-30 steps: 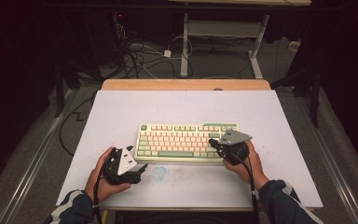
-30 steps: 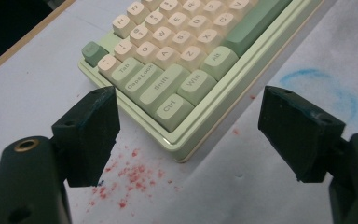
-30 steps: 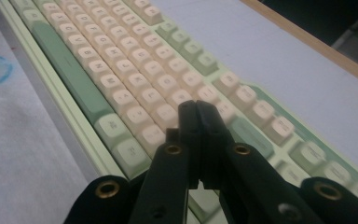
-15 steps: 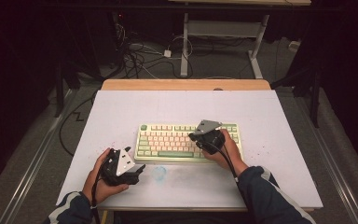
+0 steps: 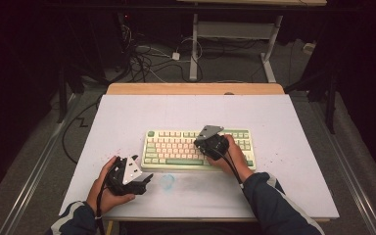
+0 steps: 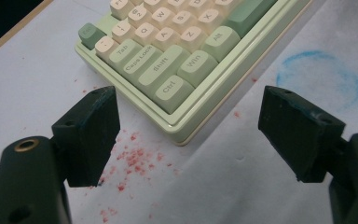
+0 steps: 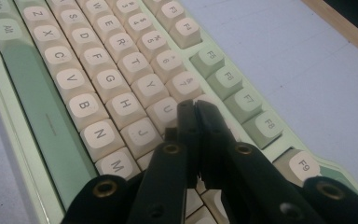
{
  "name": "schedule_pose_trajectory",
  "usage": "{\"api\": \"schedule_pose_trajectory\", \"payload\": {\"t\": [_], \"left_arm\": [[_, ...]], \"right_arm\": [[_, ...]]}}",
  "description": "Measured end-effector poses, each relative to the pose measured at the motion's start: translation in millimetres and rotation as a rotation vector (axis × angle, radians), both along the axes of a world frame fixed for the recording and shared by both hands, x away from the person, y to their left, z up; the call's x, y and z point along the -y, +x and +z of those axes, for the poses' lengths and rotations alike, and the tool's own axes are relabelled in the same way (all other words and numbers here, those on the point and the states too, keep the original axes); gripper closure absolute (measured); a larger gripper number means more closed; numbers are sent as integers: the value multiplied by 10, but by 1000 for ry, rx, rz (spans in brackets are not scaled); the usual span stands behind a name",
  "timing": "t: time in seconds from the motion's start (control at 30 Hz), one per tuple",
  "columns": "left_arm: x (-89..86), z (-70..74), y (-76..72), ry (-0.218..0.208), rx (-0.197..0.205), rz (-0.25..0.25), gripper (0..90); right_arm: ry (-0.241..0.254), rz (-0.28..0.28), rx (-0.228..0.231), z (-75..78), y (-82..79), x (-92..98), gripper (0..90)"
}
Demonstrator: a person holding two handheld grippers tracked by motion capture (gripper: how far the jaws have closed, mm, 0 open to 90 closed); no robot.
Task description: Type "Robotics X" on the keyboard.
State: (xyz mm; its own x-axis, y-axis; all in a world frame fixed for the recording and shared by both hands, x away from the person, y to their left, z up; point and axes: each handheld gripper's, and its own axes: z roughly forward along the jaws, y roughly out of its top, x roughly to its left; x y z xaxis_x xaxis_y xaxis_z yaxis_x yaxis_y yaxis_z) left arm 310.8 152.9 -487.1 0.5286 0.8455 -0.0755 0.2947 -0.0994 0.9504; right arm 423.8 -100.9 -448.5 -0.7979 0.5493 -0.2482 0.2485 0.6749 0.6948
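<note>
Keyboard: pale green case, cream and green keys; flat on the white table cover, centred, long edge toward the person.
Left gripper: held in the left hand, low over the cover just off the keyboard's near-left corner; jaws spread wide, nothing between them (Ctrl corner visible between them in the left gripper view).
Right gripper: held in the right hand, over the keyboard's right-centre keys; jaws pressed together, tips at the U and 8 keys (contact with the keycaps not resolvable).
Cover marks: red specks beside the keyboard corner; faint blue ring near the front edge.
</note>
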Motion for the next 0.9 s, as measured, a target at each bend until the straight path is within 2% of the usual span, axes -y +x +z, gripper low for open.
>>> {"api": "schedule_pose_trajectory", "payload": {"t": [0.2, 0.33, 0.57, 0.63, 0.8, 0.9], "left_arm": [[2, -1, 1, 0, -7, 0, 194], [4, -5, 0, 2, -11, -3, 195], [13, -16, -5, 10, -16, -9, 195], [14, -23, -10, 20, -16, -11, 195], [-2, -29, 29, 24, -30, 20, 200], [-16, -23, 32, 24, -29, 26, 200]], "right_arm": [[-26, -5, -21, -13, -7, -39, 900], [17, -5, -30, 6, -15, 8, 900], [74, -26, 0, 108, -37, 112, 880], [77, -28, 10, 129, -47, 132, 870], [95, -44, 39, 190, -70, 191, 834], [108, -52, 62, 228, -89, 232, 781]]}}
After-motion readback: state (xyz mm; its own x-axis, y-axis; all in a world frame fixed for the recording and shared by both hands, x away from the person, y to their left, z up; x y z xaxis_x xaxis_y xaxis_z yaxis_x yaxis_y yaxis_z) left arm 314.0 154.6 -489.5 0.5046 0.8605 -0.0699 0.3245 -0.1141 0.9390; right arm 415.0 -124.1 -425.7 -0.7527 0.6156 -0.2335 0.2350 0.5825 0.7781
